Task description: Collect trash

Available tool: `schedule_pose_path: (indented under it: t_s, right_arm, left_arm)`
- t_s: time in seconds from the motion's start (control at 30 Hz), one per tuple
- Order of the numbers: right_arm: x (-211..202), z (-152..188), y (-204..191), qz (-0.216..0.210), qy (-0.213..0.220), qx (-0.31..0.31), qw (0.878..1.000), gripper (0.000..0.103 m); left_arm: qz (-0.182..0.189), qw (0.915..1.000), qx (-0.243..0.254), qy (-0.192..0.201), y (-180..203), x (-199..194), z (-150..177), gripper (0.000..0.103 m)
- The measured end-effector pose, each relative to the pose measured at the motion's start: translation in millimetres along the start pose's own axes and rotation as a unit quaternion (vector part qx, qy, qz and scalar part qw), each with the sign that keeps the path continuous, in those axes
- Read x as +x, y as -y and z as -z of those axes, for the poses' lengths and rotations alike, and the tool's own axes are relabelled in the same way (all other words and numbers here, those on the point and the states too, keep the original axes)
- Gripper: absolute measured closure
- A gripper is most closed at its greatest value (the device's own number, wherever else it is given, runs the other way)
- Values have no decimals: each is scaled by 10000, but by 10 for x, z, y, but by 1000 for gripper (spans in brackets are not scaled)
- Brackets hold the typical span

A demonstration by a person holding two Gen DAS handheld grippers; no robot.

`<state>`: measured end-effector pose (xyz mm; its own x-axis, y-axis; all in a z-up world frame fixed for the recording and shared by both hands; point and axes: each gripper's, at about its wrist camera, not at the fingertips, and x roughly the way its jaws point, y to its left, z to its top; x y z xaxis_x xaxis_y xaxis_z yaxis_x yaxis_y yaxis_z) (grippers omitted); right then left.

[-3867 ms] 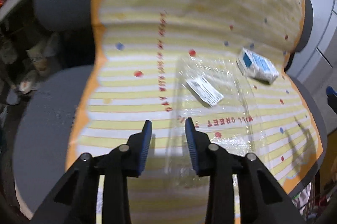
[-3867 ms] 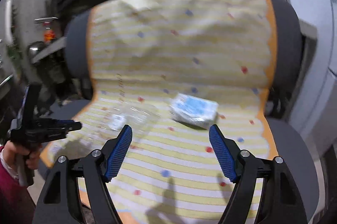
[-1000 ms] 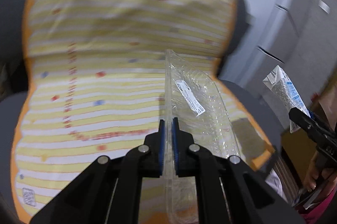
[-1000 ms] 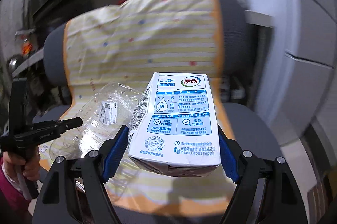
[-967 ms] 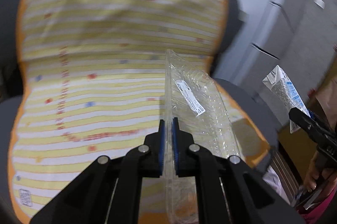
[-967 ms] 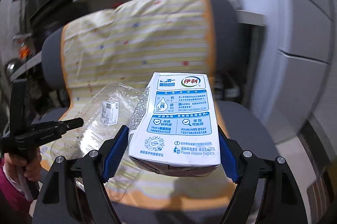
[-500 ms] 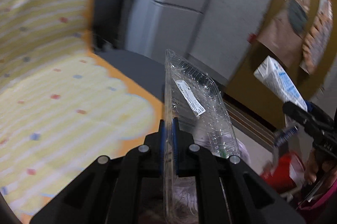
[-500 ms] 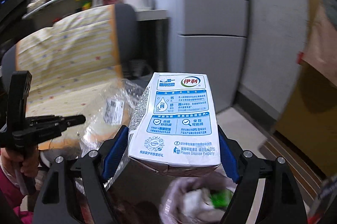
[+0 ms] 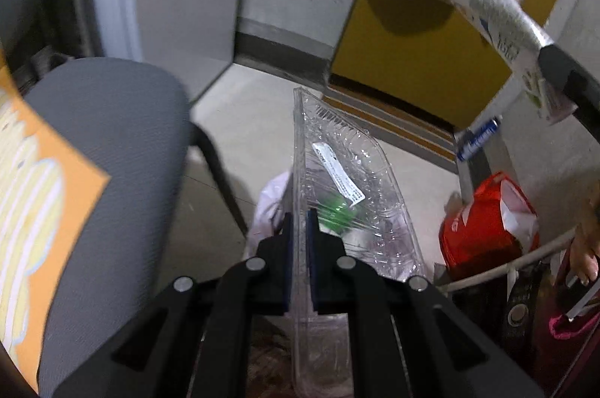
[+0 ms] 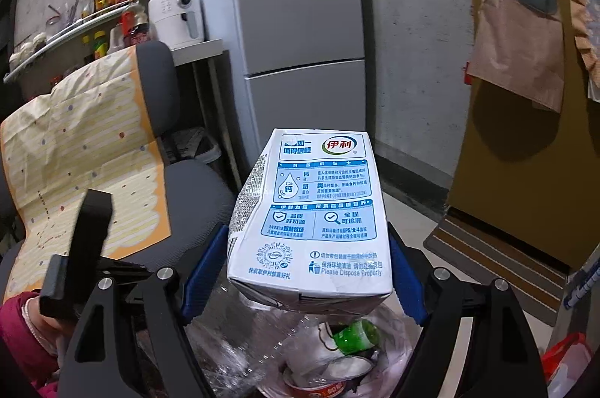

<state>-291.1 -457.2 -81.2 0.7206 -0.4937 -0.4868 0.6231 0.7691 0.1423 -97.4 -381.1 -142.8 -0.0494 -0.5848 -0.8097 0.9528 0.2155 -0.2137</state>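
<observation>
Both pieces of trash up off the chair (image 10: pixel 187 180) and carried over the trash bag (image 10: pixel 397 334) on the floor. Left hand-held gripper (image 9: pixel 299 248) pinched narrow on the rim of the clear plastic clamshell (image 9: pixel 348 188), held edge-on and tilted downward. Right hand-held gripper (image 10: pixel 307 270) spread wide and clamped on both sides of the milk carton (image 10: pixel 311 218), upright and directly above the bag mouth.

Step in hand, by the look of it: the drop. Best done by centring each piece over the opening before letting go, carton first since already lined up, then the clamshell tipped further in so the light, springy shell cannot catch the bag's edge and slide to the floor.

Bag already part full: green bottle (image 10: pixel 356 334), a red-rimmed cup (image 10: pixel 318 386), crumpled clear plastic. Red bag (image 9: pixel 483 225) near it on the floor, contents not visible
</observation>
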Motion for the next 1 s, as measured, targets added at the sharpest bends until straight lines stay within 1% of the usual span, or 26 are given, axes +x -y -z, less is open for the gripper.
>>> schedule_pose_path:
  t_s: [0.03,0.07,0.1,0.13,0.27,0.33,0.4,0.5,0.67,0.73,0.83,0.9,1.0]
  right_arm:
    - [15,2,29,-1,-15,29,10000,23]
    - [30,11,59,13,-30,50,10000,23]
    - [53,30,95,49,-53,62,10000,23]
    - [60,53,116,81,-82,70,9999,23]
    - [182,149,166,95,-282,150,9994,22]
    - [243,189,161,81,-358,160,9992,21]
    - [289,216,135,135,-408,119,9990,15]
    - [326,237,98,313,-443,46,9985,13]
    - [270,193,42,217,-347,60,9991,13]
    - [246,174,-7,154,-317,-7,9994,13]
    - [225,160,-67,-1,-325,-78,9994,13]
    - [233,161,-101,-167,-438,-92,9989,13]
    - [245,173,-169,-310,-649,-145,9973,13]
  left_arm:
    - [55,10000,46,-68,38,76,-31,96]
    - [40,9999,66,-118,44,133,-57,84]
    - [-115,9998,66,-156,45,196,-84,60]
    - [-244,9996,62,-112,35,205,-112,54]
    - [-628,9977,-17,239,-82,23,-126,52]
    - [-906,9950,-65,426,-145,-124,-111,52]
    - [-1127,9916,-179,600,-221,-287,-72,49]
    - [-1229,9889,-373,749,-304,-451,-23,46]
    - [-1318,9856,-579,892,-353,-630,35,43]
    - [-1358,9844,-628,925,-350,-690,67,41]
    - [-1489,9826,-593,939,-300,-733,96,36]
    - [-1591,9812,-585,927,-264,-754,139,32]
    - [-1744,9782,-697,887,-224,-821,200,28]
